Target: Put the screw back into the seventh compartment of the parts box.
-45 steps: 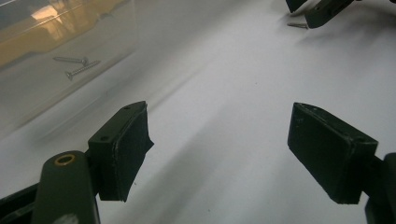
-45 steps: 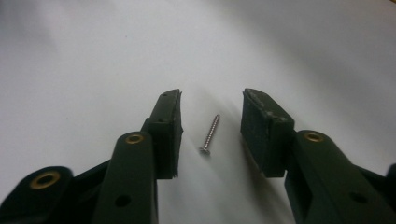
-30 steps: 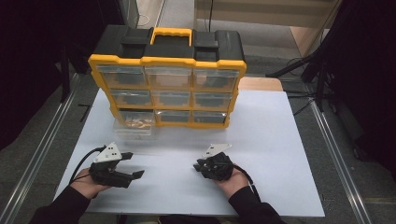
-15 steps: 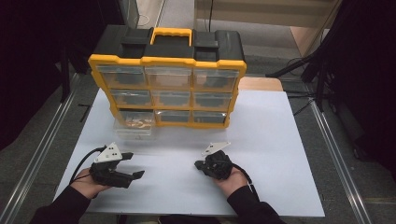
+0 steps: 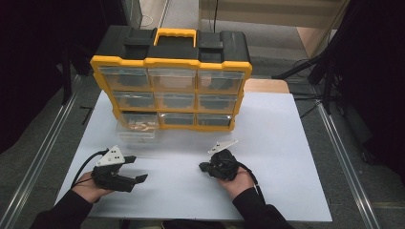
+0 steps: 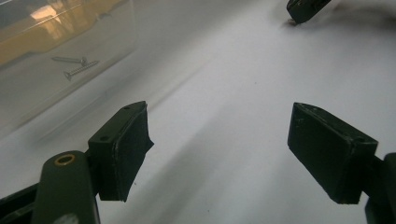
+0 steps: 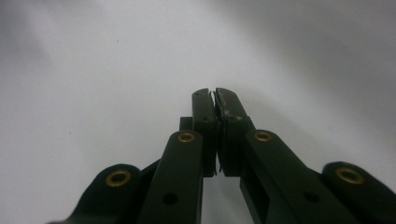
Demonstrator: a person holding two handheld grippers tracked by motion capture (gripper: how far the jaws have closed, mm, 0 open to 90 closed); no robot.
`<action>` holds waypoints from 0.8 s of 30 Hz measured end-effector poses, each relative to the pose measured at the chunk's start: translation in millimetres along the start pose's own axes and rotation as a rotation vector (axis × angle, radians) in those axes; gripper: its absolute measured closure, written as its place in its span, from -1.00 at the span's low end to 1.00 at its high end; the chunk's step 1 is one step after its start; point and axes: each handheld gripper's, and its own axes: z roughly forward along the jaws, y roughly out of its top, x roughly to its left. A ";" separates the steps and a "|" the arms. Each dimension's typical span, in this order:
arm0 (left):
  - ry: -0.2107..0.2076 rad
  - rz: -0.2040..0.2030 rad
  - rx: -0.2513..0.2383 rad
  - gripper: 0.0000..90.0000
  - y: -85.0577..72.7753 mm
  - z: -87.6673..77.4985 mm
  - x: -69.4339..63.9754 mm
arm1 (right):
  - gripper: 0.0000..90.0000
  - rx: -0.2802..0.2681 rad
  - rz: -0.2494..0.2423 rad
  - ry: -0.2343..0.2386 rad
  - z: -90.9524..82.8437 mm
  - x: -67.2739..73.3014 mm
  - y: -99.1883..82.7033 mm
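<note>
Two grippers rest low on the white table (image 5: 286, 157), one in each of my hands, both near the front edge. My left gripper (image 5: 138, 169) lies at the left of the high view with its jaws spread wide; in the left gripper view (image 6: 217, 154) nothing sits between the pads, just bare tabletop. My right gripper (image 5: 203, 167) lies well apart from it toward the middle, jaws pointing left; in the right gripper view (image 7: 215, 100) the two pads are pressed flat together with nothing pinched.

One clear drawer (image 5: 137, 131) stands pulled out on the table in front of the yellow and black organizer case (image 5: 172, 62), at its bottom left corner, just beyond my left gripper. I see brownish small parts in it from above. In the left gripper view the drawer (image 6: 60, 60) fills the upper left, and two screws (image 6: 74, 66) lie behind its clear wall. Neither gripper touches the drawer. The right gripper's tip (image 6: 303, 9) shows at the top edge of that same view, on the table.
</note>
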 end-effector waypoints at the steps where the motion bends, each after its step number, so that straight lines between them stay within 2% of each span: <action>1: 0.000 0.000 0.000 -0.54 0.0 0.0 0.0 | 0.97 -0.002 0.000 0.005 -0.6 -0.3 0.6; 11: 0.000 -0.001 -0.001 -0.54 -0.1 0.1 0.0 | 0.97 -0.024 0.028 0.022 -6.1 -1.1 3.7; 24: 0.000 -0.002 -0.002 -0.54 -0.2 0.3 -0.1 | 0.97 -0.043 0.027 0.047 -8.4 2.3 9.0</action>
